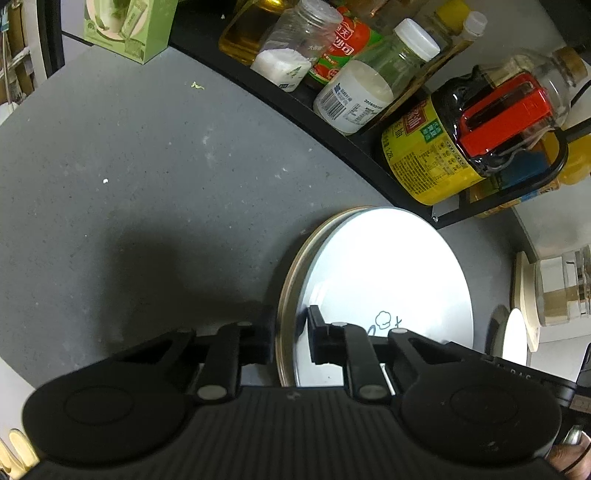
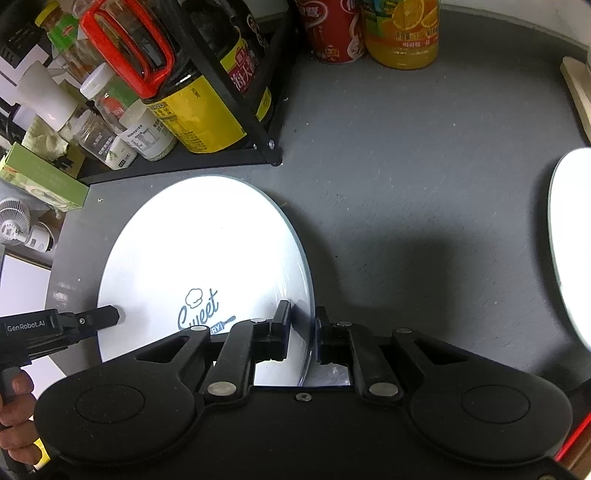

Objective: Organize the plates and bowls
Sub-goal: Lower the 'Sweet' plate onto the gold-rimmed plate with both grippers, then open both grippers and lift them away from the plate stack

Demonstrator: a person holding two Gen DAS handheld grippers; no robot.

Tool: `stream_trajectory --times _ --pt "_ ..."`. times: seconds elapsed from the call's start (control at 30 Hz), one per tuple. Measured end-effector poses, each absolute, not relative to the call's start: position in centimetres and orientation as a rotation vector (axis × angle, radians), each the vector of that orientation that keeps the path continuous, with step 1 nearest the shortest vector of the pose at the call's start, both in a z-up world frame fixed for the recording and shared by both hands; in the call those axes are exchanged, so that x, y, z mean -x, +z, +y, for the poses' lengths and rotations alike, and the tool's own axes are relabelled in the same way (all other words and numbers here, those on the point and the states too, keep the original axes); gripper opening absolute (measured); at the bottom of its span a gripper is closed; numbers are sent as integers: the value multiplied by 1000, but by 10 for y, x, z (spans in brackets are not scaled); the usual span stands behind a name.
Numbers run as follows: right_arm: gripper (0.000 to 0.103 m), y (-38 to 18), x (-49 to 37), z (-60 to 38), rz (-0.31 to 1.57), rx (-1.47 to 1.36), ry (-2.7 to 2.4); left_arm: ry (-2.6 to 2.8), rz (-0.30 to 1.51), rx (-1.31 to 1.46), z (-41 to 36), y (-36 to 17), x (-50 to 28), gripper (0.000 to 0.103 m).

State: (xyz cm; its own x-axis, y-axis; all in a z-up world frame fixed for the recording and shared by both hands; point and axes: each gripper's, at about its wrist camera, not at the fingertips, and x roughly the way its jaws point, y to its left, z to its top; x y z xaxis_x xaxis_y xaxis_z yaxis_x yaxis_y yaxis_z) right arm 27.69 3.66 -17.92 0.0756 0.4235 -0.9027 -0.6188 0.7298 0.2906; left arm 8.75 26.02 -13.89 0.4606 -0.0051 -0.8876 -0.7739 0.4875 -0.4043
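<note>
Nearest to me, the right gripper (image 2: 302,334) has its jaws around the right edge of the white plate (image 2: 207,266), one above the rim and one under it, narrow but perhaps not fully pressing; I judge it is pinching the plate. The left gripper (image 1: 291,339) does the same on the opposite edge, its jaws astride the rim. In the left wrist view a second rim (image 1: 286,295), brownish, shows under the white one, so the plate seems to sit on another plate, or is only a little lifted from it; I cannot tell which.

To do this step well, I think both sides should be kept level and the centres lined up before the jaws let go, because a glazed rim slips easily.

The plate lies on the grey bench (image 2: 406,166), just in front of the black rack (image 2: 236,96). On the plate one reads "Sweet" under a small chef hat. The left gripper's body carries "GenRobot.AI". Farther back stand a soy sauce bottle (image 2: 192,92) with a yellow label in Chinese, a red can (image 2: 328,29) and an orange juice bottle (image 2: 404,33). Another white dish (image 2: 570,240) lies well apart at the right.
</note>
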Motion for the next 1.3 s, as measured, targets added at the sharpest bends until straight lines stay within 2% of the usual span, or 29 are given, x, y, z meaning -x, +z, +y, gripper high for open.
stream_trajectory --times 0.23,0.33,0.4,0.47,0.53,0.63,0.7,0.77,0.9,0.97,1.3 --pt "15 -180 -276 40 1287 182 776 572 985 954 259 -139 -87 13" --pt "20 -176 -273 40 1278 189 783 571 995 953 259 -139 -87 14" --pt "27 -172 -271 41 1272 189 797 585 1015 938 259 -137 -90 16" --pt "45 -165 -270 40 1263 176 814 596 1031 916 258 -133 -94 17" --pt "57 -155 -270 38 1238 166 821 590 1032 900 257 -128 -97 18" --pt "67 -139 -273 32 1206 146 835 596 1035 863 254 -117 -106 28" --pt "75 -129 -276 26 1186 135 836 600 1027 842 251 -110 -111 42" --pt "83 -121 -279 19 1171 134 838 604 1020 825 247 -104 -119 51" --pt "85 -106 -290 -3 1156 109 824 578 1013 802 233 -94 -138 55" --pt "89 -99 -297 -15 1142 91 812 555 1017 787 225 -90 -149 56" --pt "91 -73 -344 -92 1085 -29 710 427 1051 708 165 -77 -217 56"
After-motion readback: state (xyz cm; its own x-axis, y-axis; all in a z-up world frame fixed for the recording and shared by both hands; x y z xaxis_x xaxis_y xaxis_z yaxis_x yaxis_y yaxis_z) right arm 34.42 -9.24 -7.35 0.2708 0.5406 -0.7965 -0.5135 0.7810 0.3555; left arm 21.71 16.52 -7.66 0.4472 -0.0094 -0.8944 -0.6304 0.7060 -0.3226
